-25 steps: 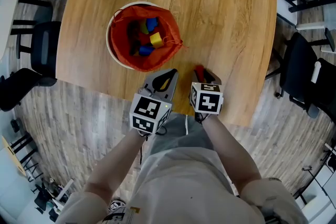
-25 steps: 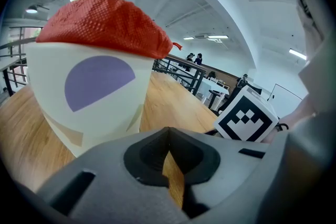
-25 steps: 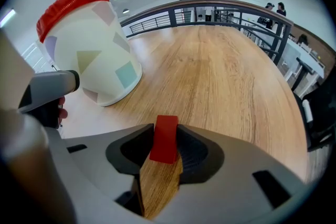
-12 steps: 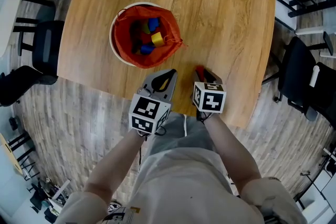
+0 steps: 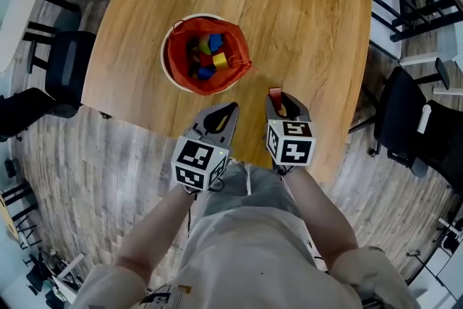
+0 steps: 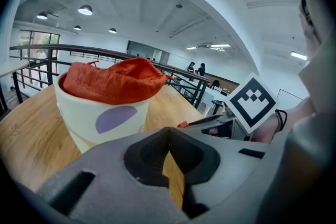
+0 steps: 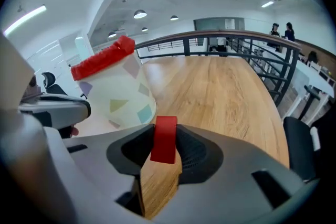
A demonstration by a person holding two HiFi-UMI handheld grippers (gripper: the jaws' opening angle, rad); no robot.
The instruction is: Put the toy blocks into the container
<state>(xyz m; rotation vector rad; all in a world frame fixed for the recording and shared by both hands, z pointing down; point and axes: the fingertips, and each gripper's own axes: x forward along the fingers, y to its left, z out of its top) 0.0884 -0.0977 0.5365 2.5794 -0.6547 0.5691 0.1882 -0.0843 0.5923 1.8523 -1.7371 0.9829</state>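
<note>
No words, numbers or brands showing legibly anywhere. Cubes on left gripper (image 5: 226,111) and right gripper (image 5: 276,99) showing only black-and-white square markers, spelling nothing.

Head view looks steeply down; both low gripper views share the container (image 6: 79,113) and tabletop (image 5: 304,25).

We note: red block (image 7: 164,139); white container (image 7: 123,99), pastel triangles, purple oval; orange-red liner (image 5: 181,58); blue block (image 5: 215,42), yellow block (image 5: 221,60) inside; tabletop (image 5: 289,11) light wood grain; black chair (image 5: 65,69).
</note>
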